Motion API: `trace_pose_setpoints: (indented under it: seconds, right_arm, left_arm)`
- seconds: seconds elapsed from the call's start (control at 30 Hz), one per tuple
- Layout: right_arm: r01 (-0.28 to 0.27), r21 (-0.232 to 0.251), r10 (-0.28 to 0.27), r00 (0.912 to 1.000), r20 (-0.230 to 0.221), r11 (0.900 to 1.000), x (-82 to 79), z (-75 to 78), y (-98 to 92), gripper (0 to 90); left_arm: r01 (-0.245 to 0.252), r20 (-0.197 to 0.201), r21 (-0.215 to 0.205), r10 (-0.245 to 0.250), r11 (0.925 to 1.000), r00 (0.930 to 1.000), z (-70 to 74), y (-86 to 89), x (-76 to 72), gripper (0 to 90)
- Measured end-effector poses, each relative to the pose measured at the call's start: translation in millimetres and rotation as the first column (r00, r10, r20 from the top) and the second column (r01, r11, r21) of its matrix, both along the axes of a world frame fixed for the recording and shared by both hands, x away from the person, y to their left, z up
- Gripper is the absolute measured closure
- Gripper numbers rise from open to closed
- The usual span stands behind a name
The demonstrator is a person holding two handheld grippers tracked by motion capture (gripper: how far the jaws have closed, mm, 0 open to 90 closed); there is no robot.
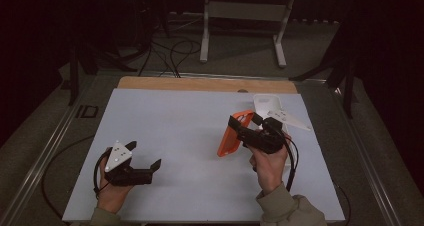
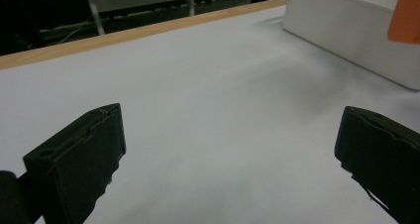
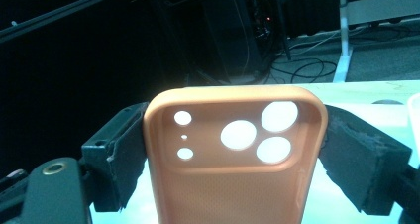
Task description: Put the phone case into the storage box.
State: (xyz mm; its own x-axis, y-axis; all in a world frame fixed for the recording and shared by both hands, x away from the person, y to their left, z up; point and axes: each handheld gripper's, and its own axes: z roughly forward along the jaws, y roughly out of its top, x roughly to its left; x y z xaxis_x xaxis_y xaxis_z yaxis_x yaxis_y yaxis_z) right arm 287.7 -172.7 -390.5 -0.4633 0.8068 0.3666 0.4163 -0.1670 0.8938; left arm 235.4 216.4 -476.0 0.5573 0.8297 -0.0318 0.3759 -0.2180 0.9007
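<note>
Orange silicone marks the phone case (image 1: 232, 134) that the right gripper (image 1: 243, 124) holds lifted over the right half of the bench (image 1: 190, 131), at about 3 o'clock from the bench's middle. In the right gripper view the case (image 3: 233, 164) stands between the two black jaws, which press on its long edges from either side; its hollow inner side faces the camera, with the round camera cut-outs near the top rim. From above, the case tilts, its upper end leaning toward 12 o'clock and its lower end just above the pale sheet that covers the bench. A white phone case (image 1: 268, 106) lies flat on the bench at about 1 o'clock from the orange one, just behind the right gripper and its grey three-cornered plate. The right hand (image 1: 269, 167) grips the tool from below, a cable looping down beside the wrist. The left gripper (image 1: 145, 156) rests low at about 8 o'clock on the bench, well apart from both cases, its jaws spread wide with nothing between them; in the left gripper view only bare bench (image 2: 208, 135) lies between the jaws, with the white case (image 2: 356, 40) off at 2 o'clock and a corner of the orange case (image 2: 407, 16) above it. The left hand (image 1: 112, 188) holds that tool from the near edge.
</note>
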Motion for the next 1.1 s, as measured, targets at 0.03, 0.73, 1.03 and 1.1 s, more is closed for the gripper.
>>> trace_pose_setpoints:
  seconds: [0.03, 0.73, 1.03, 1.1]
  right_arm:
    - [0.002, -0.001, -0.002, 1.0, -0.002, 1.0, 0.1, -0.1, -0.4, 16.6]
    - [0.025, -0.009, -0.025, 0.9996, 0.013, 1.0, 3.2, 5.6, -7.1, 16.6]
    - [0.039, -0.025, -0.038, 0.999, 0.024, 0.999, 8.0, 8.1, -10.4, 16.6]
    - [0.043, -0.025, -0.042, 0.9989, 0.023, 0.999, 9.4, 9.0, -10.8, 16.6]
  left_arm:
    - [-0.001, 0.001, -0.001, 0.001, 1.0, 1.0, -1.3, 1.7, -1.1, 0.3]
    - [0.015, 0.036, -0.016, -0.014, 0.9998, 0.9992, -20.7, 18.8, -14.8, 0.3]
    - [0.016, 0.035, -0.006, -0.016, 0.9999, 0.9993, -22.1, 16.1, -14.9, 0.3]
    - [0.017, 0.035, -0.003, -0.017, 0.9999, 0.9993, -22.5, 15.0, -14.9, 0.3]
